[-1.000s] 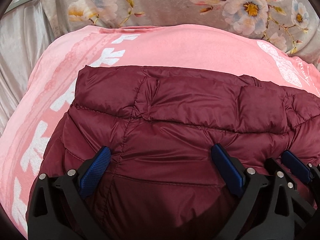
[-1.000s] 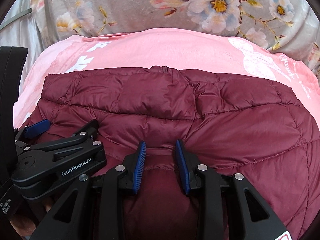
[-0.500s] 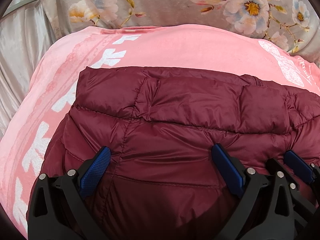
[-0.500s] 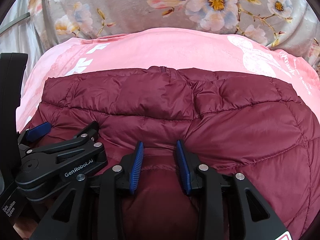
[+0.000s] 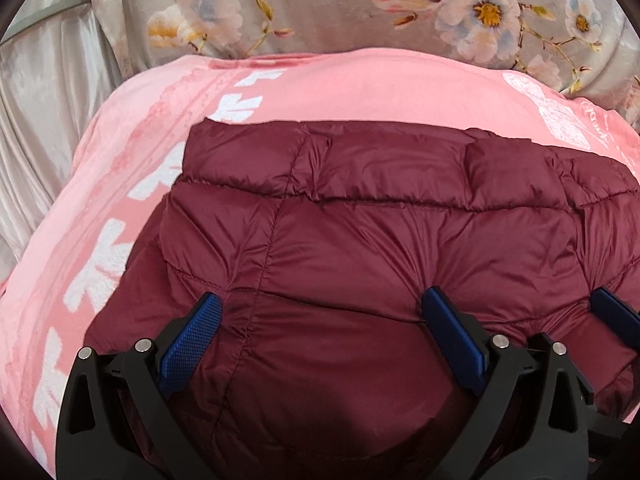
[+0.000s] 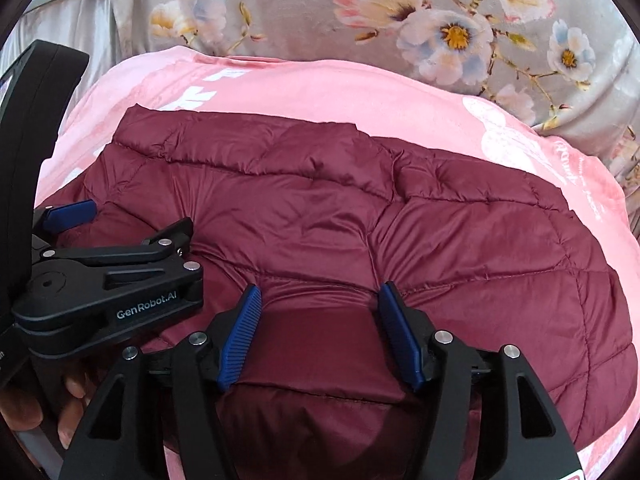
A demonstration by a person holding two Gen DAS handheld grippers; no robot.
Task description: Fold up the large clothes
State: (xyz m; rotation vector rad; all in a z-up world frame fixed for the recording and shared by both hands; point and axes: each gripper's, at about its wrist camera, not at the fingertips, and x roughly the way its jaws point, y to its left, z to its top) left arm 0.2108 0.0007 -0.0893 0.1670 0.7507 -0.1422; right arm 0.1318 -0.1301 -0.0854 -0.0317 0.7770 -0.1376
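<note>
The right gripper (image 6: 320, 334) is opening, releasing the jacket (image 6: 360, 216) fold it pinched a second ago; fabric lies slack between its fingers. The left gripper (image 5: 320, 332) stays spread, released. Fold laid.

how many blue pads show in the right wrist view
3. Two on the right gripper at bottom centre: one pad left, one right, jacket between. A third on the left gripper, far left; its other is hidden.

text: "GenRobot.AI" | on: left gripper (image 6: 76, 216) body | view: right wrist
</note>
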